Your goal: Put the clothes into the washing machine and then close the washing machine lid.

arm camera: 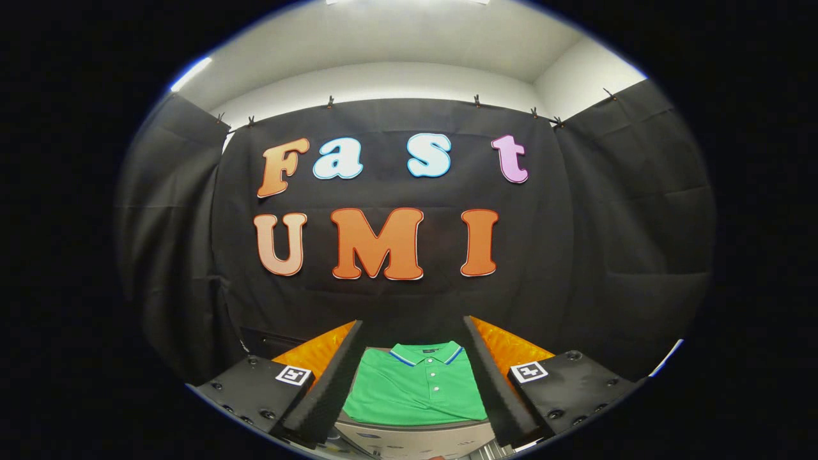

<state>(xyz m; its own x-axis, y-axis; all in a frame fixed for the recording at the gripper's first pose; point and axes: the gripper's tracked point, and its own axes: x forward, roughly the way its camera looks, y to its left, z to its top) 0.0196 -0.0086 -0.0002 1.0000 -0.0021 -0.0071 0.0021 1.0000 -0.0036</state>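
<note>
The gripper (pixel 412 332) is held level, its fingers (pixel 332 383) spread wide apart with nothing between the pads. Seen through the gap, a folded green polo shirt (pixel 418 390) lies flat with its collar on the far side, blue trim along the collar edge and white buttons down the placket. It rests on a pale surface (pixel 409 441) whose near edge shows below it; what that surface belongs to I cannot tell. Black cloth (pixel 607 255) hangs on the far wall and both sides, clipped along a line near the top, with a white wall and ceiling (pixel 396 57) above. Each finger mount carries a square black-and-white marker (pixel 529 371).
</note>
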